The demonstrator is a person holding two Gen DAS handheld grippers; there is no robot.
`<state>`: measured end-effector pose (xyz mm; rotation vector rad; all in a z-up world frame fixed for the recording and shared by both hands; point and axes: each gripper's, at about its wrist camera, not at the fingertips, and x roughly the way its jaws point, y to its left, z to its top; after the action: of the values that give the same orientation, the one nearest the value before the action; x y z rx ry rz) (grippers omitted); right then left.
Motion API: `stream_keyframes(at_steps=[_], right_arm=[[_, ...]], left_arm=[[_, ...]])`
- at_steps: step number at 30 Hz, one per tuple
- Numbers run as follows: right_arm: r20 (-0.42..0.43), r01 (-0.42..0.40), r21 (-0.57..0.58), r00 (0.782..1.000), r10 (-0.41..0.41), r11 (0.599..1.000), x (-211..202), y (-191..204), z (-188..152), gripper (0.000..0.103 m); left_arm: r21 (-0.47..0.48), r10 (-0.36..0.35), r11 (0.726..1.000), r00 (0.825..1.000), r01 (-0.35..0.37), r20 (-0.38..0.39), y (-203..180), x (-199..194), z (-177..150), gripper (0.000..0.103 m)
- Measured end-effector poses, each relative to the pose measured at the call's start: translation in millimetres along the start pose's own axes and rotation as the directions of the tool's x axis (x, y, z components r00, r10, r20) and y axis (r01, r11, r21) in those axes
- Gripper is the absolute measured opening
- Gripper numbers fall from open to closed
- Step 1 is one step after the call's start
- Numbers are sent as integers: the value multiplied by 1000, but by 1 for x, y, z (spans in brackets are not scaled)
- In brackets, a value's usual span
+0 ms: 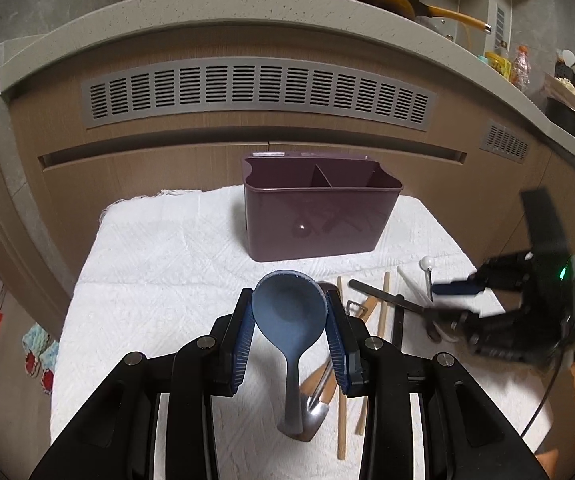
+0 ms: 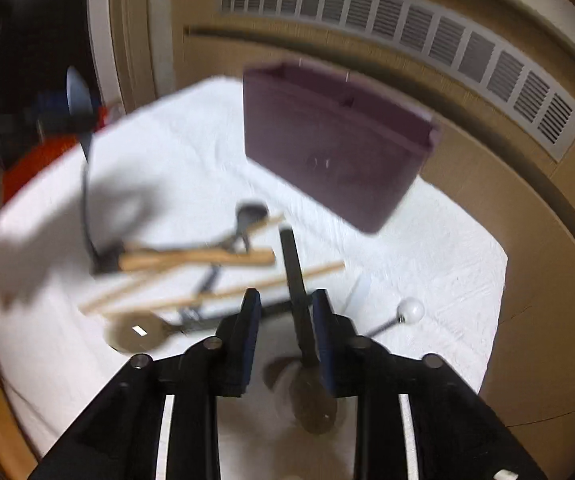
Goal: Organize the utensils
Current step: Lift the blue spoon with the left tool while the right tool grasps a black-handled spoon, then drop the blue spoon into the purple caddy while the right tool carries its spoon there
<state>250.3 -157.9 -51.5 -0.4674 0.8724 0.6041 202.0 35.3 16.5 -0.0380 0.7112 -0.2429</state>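
Pinching blue spoon (image 1: 287,312) in left gripper (image 1: 290,312); right gripper (image 2: 285,320) part-spread around dark utensil (image 2: 297,280), grip unclear; holder (image 1: 315,216) ahead.

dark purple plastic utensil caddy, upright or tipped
Upright: the dark purple plastic utensil caddy stands flat on the white cloth, open top up.

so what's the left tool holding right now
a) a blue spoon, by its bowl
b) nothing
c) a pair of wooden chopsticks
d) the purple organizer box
a: in the left wrist view, the left tool has its blue pads pressed on either side of the blue spoon bowl, with the handle hanging down toward the camera.
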Motion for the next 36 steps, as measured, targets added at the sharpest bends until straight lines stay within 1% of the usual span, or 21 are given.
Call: stream_keyframes(at_steps=[1,4,6,10,14,15,17,18,19,21,24,26,29,31,32,34,36], right_arm=[[-13,-12,-3,1000,12,1000,8,0,-1,26],[-9,-34,18,999,35,999,17,-3,-1,26],[-7,-56,45,998,56,997,28,-9,6,26],[-27,-46,71,998,48,996,51,-17,18,26],[-25,-51,80,998,53,995,63,-19,28,26],[-35,-51,79,998,54,996,64,-17,30,18],[-49,-42,59,998,45,997,66,-8,31,13],[-50,-9,34,999,10,999,65,-1,31,12],[-50,7,32,999,-6,999,63,2,30,11],[-38,0,79,999,3,997,54,2,28,11],[40,-29,167,999,23,986,26,-4,24,11],[98,-42,212,995,21,976,4,-6,21,11],[196,-60,258,981,9,964,-35,-7,19,11],[266,-67,277,964,-10,959,-63,-7,21,11],[306,-71,280,952,-19,957,-78,-5,25,11],[364,-70,277,931,-38,958,-102,-5,33,11],[439,-54,275,895,-75,960,-130,-6,49,11]], left_arm=[[-5,-2,1000,1000,2,-6,1,5,1,35],[-15,-16,1000,1000,16,-21,2,16,2,35],[-19,-24,1000,999,24,-28,3,22,3,35],[-22,-39,999,999,39,-35,7,28,2,35],[-30,-50,998,998,48,-39,11,31,0,35],[-34,-52,998,998,51,-40,12,32,0,35],[-40,-55,998,998,53,-40,13,31,-1,35],[-42,-56,998,998,54,-40,13,30,-1,35],[-43,-57,998,998,55,-39,13,28,-2,35],[-42,-56,998,998,54,-32,12,24,-2,35],[-42,-55,998,998,54,-13,10,14,-1,35],[-39,-55,998,998,55,3,7,6,0,35],[-31,-51,998,998,53,45,1,-10,7,35],[-25,-55,998,995,57,80,-3,-23,16,35],[-20,-60,998,993,62,104,-5,-31,23,35],[0,-76,997,984,77,162,-12,-48,43,35],[37,-77,997,972,71,223,-20,-62,68,35]])
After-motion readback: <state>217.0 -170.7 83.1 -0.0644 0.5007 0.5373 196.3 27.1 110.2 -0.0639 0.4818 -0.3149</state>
